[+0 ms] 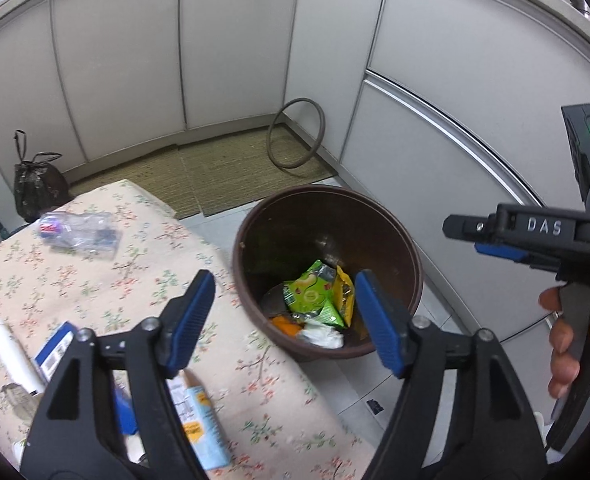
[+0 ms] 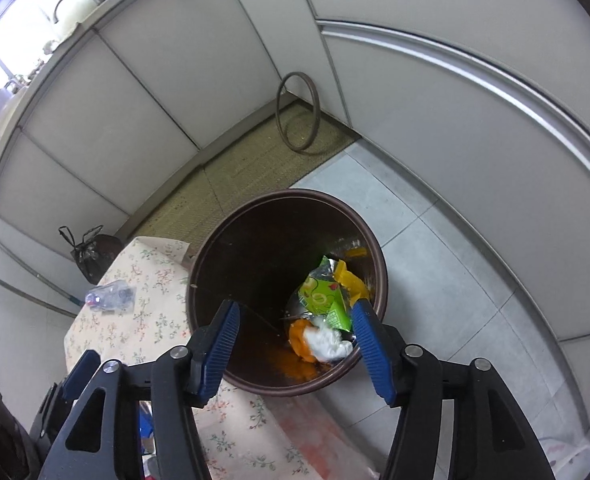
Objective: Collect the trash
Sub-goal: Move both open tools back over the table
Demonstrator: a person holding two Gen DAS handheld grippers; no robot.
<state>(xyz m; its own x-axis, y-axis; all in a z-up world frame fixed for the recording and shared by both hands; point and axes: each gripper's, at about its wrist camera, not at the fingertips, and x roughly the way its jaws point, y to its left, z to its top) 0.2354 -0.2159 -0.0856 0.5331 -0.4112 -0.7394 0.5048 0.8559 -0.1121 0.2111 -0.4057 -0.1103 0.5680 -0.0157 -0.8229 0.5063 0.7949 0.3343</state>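
Two grippers hang over the scene, and both are empty with their jaws spread wide. The left gripper (image 1: 285, 316) hovers above the edge of the flowered table (image 1: 95, 288), and the right gripper (image 2: 295, 344) hovers right over the brown trash bin (image 2: 379, 280).

Some trash is already in the bin: a green snack wrapper (image 1: 311, 294), a yellow wrapper (image 1: 345, 292), an orange scrap (image 2: 299, 334) and a crumpled white tissue (image 2: 329, 340).

More trash waits on the table. A squashed clear plastic bottle (image 1: 79, 232) lies at about 10 o'clock from the left gripper, well apart from it. Its long axis runs from 9 o'clock to 3 o'clock in the left view, with the red and blue label at the 9 o'clock end. A light blue tube (image 1: 203, 420), a white tube (image 1: 15, 356) and a blue and white box (image 1: 55, 350) lie near the left gripper at about 7 o'clock.

I think the left gripper is the nearer one for all of these. To take the bottle, its jaws likely need to close across the short side.
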